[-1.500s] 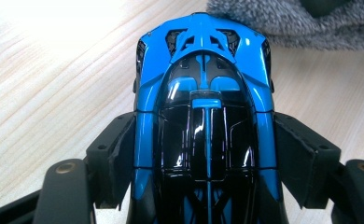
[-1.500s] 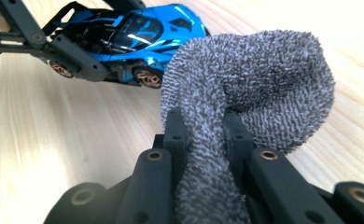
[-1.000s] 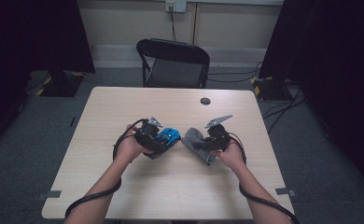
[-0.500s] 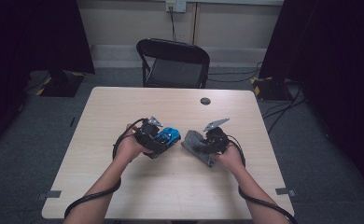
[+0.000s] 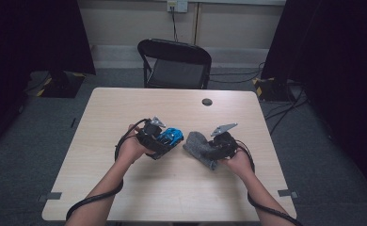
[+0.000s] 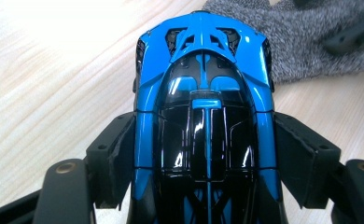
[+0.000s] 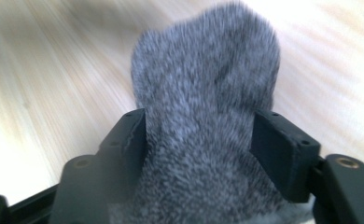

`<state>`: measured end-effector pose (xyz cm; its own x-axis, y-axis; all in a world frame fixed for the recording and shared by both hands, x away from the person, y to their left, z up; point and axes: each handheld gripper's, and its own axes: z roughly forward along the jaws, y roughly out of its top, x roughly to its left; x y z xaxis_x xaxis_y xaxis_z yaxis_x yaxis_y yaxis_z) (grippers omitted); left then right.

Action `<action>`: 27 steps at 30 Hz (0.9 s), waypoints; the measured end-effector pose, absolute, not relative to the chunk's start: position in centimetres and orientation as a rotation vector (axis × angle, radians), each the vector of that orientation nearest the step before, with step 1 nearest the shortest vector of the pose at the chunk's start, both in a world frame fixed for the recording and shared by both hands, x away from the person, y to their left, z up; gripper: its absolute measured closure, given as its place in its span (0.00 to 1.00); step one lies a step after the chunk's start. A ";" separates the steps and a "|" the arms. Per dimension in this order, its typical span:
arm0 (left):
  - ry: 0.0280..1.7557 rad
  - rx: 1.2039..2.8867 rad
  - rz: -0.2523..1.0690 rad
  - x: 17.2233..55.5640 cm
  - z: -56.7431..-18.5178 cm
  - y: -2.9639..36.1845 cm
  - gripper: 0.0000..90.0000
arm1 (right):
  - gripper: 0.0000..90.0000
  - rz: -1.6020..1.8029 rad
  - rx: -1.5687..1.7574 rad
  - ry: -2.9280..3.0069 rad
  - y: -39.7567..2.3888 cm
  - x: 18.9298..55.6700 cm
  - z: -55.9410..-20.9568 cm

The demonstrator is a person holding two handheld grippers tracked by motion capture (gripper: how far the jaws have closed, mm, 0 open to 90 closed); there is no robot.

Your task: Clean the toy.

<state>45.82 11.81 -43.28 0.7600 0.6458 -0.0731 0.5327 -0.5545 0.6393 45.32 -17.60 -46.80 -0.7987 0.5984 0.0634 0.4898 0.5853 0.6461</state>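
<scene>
A glossy blue and black toy car point(image 6: 203, 116) sits between the pads of my left gripper point(image 6: 203, 158), which is shut on its sides. From above, the car point(image 5: 172, 136) and the left gripper point(image 5: 165, 141) rest on the table left of centre. A grey knitted sock point(image 7: 206, 93) lies on the wood between the jaws of my right gripper point(image 7: 199, 140). Those jaws have just been opening and stand apart around the sock without squeezing it. In the high view the sock point(image 5: 198, 143) lies just right of the car, with the right gripper point(image 5: 205, 149) over its near end.
The light wooden table point(image 5: 125, 108) has bare room all round the two hands. A small dark round disc point(image 5: 207, 101) lies near its far edge. A black folding chair point(image 5: 174, 63) stands behind the table. Cables trail from both grippers off the near edge.
The right hand and its gripper have shifted slightly lower in the picture over the sock. The left hand and the car have kept still.
</scene>
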 end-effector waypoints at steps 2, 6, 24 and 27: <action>0.884 2.287 0.217 45.9 -43.2 11.6 0.31 | 0.39 0.972 0.933 2.661 -17.7 45.3 -47.5; 0.879 2.285 0.204 46.1 -43.1 11.3 0.31 | 0.45 1.004 0.994 2.650 -18.0 45.4 -48.4; 0.865 2.280 0.205 46.6 -42.0 9.8 0.31 | 0.85 1.177 0.987 2.655 -15.3 45.6 -45.9; 0.863 2.286 0.202 46.5 -42.0 9.8 0.31 | 0.86 1.191 0.946 2.668 -14.7 45.4 -45.7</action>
